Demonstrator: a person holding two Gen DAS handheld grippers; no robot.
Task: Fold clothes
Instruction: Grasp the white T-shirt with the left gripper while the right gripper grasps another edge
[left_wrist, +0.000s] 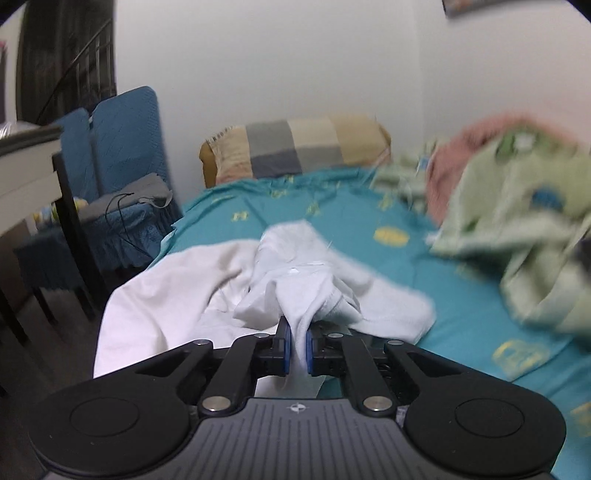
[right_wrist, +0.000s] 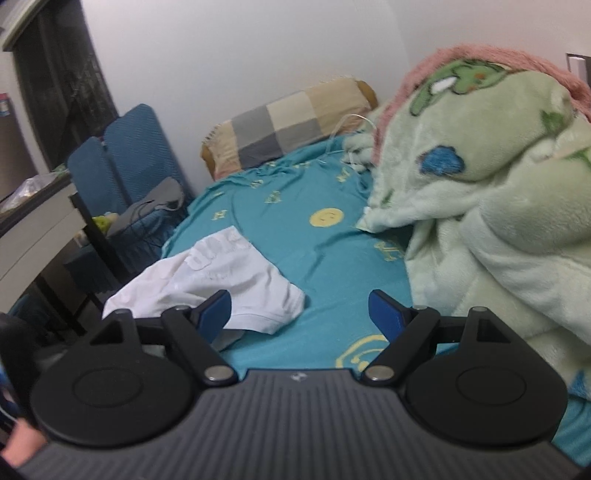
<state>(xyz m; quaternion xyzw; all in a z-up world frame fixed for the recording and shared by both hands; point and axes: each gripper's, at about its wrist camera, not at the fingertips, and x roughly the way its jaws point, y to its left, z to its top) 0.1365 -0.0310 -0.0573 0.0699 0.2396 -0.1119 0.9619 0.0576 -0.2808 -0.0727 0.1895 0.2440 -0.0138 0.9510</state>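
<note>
Gripping a bunched fold of the white shirt (left_wrist: 258, 295) lying crumpled on the teal bed (left_wrist: 406, 266), the left gripper (left_wrist: 298, 347) is pinching thin, soft cotton; lifting slowly should be avoiding slippage, while the right gripper (right_wrist: 301, 314) is hovering, fingers wide, beside the fleecy green blanket (right_wrist: 480, 206).

Two close wrist views, perhaps sharing bed (left_wrist: 461, 295)
</note>
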